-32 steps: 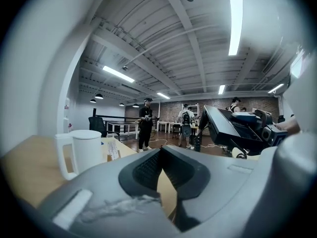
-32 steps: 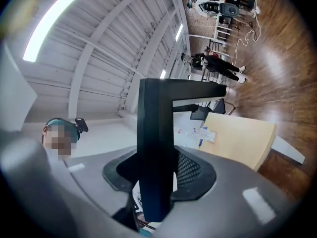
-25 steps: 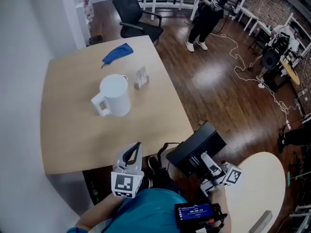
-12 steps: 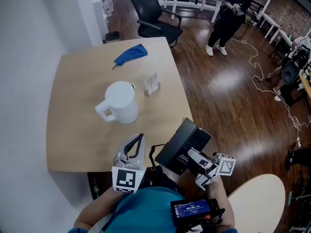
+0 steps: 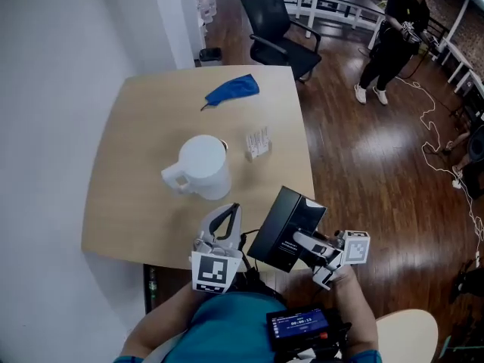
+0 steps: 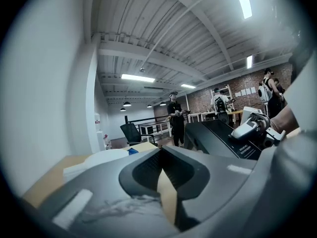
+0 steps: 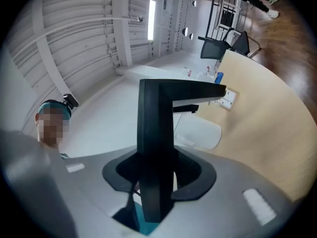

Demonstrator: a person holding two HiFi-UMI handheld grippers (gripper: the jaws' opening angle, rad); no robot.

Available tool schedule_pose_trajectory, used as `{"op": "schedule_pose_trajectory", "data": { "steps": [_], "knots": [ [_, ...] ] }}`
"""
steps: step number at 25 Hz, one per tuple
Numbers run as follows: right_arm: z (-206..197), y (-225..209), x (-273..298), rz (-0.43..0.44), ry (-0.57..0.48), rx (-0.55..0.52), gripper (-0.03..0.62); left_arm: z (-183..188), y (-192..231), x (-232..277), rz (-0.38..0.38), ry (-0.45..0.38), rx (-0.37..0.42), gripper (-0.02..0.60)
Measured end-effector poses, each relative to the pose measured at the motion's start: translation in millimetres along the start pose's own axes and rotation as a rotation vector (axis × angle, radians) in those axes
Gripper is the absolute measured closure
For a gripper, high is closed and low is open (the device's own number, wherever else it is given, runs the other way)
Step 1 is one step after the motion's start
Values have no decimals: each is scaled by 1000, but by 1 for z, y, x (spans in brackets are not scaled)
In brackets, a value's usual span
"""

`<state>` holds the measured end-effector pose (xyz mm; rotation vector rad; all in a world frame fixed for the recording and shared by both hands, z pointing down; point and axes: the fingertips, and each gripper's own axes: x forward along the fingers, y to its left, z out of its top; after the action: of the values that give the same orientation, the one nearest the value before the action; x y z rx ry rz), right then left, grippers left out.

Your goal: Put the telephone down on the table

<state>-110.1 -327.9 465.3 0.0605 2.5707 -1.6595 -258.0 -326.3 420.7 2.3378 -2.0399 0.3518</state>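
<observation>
Print on the telephone (image 5: 280, 221) too small to read, small card (image 5: 258, 143) likewise, round table (image 5: 412, 337) cut off

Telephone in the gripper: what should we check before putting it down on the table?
1. Right gripper holds the telephone: ok, its jaws are closed on it.
2. Telephone fully over the table: cannot tell, it hangs by the near edge.
3. Bare spot in front of the white jug: ok.
4. Left gripper empty: ok.
</observation>
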Motion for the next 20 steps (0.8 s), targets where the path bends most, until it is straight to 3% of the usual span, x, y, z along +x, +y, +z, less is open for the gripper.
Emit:
{"op": "schedule_pose_trajectory", "data": {
  "steps": [11,20],
  "knots": [
    [19,-58,37,31,231,38,442,-37,30,6,154,122,-35,565],
    [9,-107,67,61,377,87,442,-70,40,5,212,231,-71,565]
  ]
}}
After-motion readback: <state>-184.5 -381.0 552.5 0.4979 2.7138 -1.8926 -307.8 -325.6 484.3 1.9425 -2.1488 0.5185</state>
